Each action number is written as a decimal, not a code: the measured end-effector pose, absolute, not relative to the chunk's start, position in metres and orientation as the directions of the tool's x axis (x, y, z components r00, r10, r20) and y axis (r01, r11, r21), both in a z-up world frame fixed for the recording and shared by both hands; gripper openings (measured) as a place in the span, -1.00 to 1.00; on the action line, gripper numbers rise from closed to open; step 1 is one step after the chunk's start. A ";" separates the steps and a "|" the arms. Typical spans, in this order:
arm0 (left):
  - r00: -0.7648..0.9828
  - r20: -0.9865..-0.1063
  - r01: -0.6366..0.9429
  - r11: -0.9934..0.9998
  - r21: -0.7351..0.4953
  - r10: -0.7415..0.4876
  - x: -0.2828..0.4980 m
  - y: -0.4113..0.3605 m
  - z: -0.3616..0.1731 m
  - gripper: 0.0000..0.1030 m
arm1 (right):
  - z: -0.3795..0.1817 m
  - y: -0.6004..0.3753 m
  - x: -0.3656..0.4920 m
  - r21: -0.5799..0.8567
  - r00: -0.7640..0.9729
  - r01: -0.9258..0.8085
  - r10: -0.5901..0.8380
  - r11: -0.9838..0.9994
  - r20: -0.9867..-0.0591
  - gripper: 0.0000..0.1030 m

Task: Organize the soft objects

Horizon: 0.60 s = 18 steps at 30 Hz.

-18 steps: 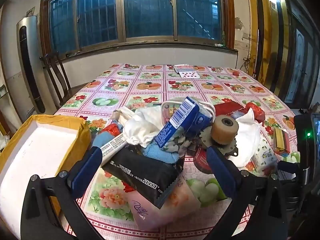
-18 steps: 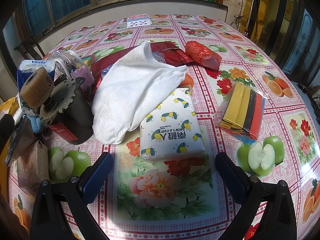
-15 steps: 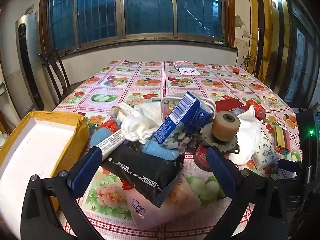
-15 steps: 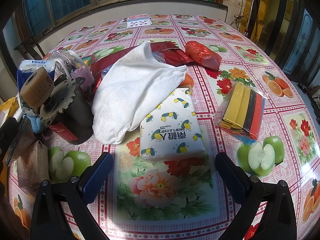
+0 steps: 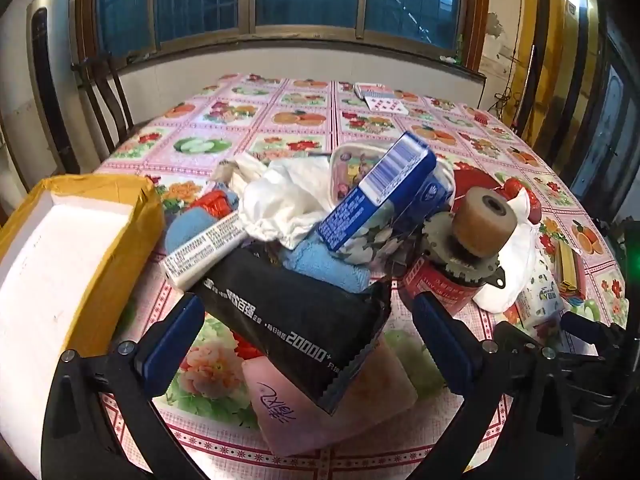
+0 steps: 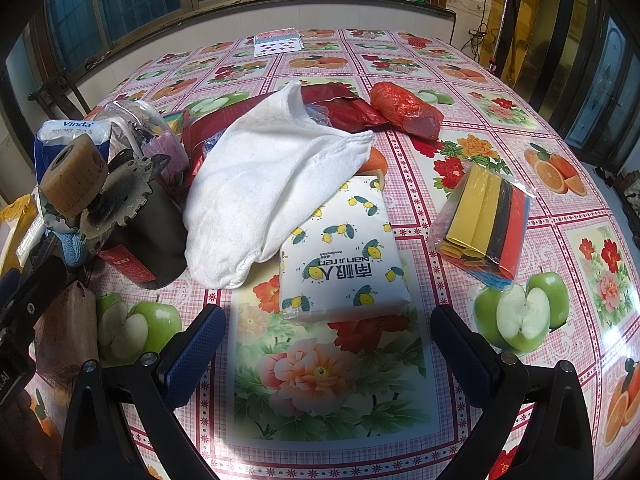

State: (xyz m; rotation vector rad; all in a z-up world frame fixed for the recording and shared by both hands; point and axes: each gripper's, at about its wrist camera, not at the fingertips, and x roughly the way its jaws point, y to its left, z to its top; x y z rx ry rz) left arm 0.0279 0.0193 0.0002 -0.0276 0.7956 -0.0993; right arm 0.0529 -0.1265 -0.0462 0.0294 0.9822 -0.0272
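Between the earlier pictures and now the left gripper (image 5: 306,334) has drawn slightly nearer the pile, so the black packet (image 5: 296,320) sits larger between its blue fingers (image 5: 176,340); the right wrist view is unchanged; both pairs of fingers stand wide apart, holding nothing; the left pair brackets the black packet, which lies atop a pink tissue pack (image 5: 340,404) on the counter (image 5: 304,116); behind it lie a blue cloth (image 5: 324,266), a crumpled white cloth (image 5: 288,200), a tilted blue tissue box (image 5: 380,192) and a white tube (image 5: 204,250); a yellow-taped box (image 5: 80,256) with a white inside sits at the left edge; the right gripper (image 6: 328,350) hovers just short of a lemon-print tissue pack (image 6: 344,252), whose far end is overlapped by a white towel (image 6: 268,184); a bag of coloured strips (image 6: 486,222) lies to its right; a red plastic bundle (image 6: 408,114) lies farther back; a brown roll (image 6: 76,176) tops a dark canister (image 6: 152,240) at the left.
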 end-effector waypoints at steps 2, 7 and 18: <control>0.671 -0.734 0.075 0.994 -0.078 -0.108 0.030 0.020 -0.004 1.00 | -0.046 -0.126 0.053 0.012 0.555 0.036 -0.010 0.999 -0.832 1.00; 0.609 -0.783 0.071 0.992 -0.108 -0.128 0.034 0.021 -0.016 1.00 | -0.046 -0.126 0.053 0.012 0.555 0.035 -0.009 0.999 -0.832 1.00; 0.550 -0.831 0.057 0.997 -0.060 -0.081 0.033 0.013 -0.027 1.00 | -0.046 -0.126 0.053 0.012 0.555 0.035 -0.009 0.999 -0.832 1.00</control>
